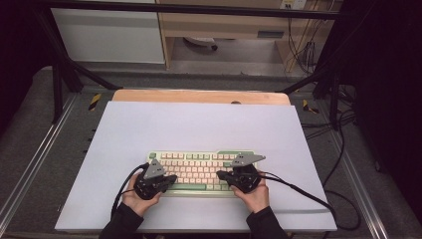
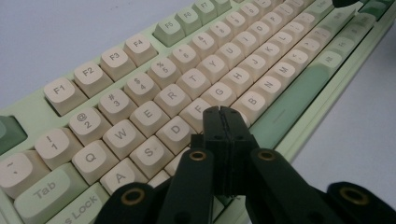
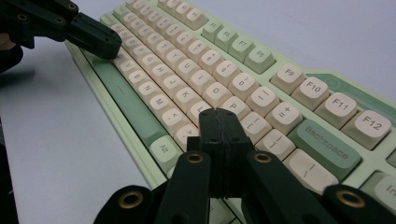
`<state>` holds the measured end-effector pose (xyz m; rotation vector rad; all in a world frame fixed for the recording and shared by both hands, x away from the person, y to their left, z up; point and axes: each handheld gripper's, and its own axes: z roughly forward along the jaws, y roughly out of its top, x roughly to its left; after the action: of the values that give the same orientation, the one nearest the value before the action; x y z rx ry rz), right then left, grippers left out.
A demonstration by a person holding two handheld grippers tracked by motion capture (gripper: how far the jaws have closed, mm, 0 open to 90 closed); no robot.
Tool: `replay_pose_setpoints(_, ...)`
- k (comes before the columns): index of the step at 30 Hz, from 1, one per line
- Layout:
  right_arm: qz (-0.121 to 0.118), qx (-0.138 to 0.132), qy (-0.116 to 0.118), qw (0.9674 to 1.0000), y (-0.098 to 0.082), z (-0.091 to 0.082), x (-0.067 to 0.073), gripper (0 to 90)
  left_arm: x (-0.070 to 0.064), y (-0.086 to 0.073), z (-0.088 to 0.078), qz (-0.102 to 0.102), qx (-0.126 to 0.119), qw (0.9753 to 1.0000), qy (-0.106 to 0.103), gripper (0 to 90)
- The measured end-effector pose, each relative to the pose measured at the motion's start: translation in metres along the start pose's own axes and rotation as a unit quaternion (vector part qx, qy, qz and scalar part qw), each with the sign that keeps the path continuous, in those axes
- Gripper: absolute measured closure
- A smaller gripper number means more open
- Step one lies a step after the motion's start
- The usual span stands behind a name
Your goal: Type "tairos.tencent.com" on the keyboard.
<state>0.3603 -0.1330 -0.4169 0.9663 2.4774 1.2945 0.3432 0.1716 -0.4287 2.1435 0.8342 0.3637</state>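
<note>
1. Both grippers have their jaws pressed fully together and grip nothing; I judge this is so each closed tip can act as one blunt finger for pressing keys.
2. Left gripper (image 2: 223, 112) hovers with its tip above the F, G and V keys; the pale green keyboard (image 1: 201, 172) stretches ahead of it and to both sides.
3. Right gripper (image 3: 219, 113) points at the keys beside P, with Backspace off to its right.
4. Keyboard lies flat on the white table (image 1: 199, 124), directly under both tips, so either hand can reach its own half.
</note>
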Motion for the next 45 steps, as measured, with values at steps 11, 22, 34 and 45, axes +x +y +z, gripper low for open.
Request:
replay_pose_setpoints(11, 0.0, 0.001, 0.0, 1.0, 0.0, 0.0, 0.0, 90.0, 0.0, -0.001, 0.003, 0.002, 0.004, 1.0, 0.0, 89.8)
replay_pose_setpoints(22, 0.001, -0.006, 0.0, 1.0, 0.001, -0.001, 0.0, 90.0, 0.001, -0.001, -0.009, 0.003, -0.011, 0.9999, 0.001, 89.9)
replay_pose_setpoints(34, 0.01, -0.017, -0.003, 0.9998, 0.007, 0.001, -0.001, 90.0, 0.013, -0.008, -0.023, -0.01, -0.02, 0.9997, 0.012, 89.8)
replay_pose_setpoints(45, 0.008, -0.012, -0.007, 0.9999, 0.016, 0.015, 0.005, 90.0, 0.019, -0.012, -0.03, -0.014, -0.023, 0.9995, 0.016, 89.8)
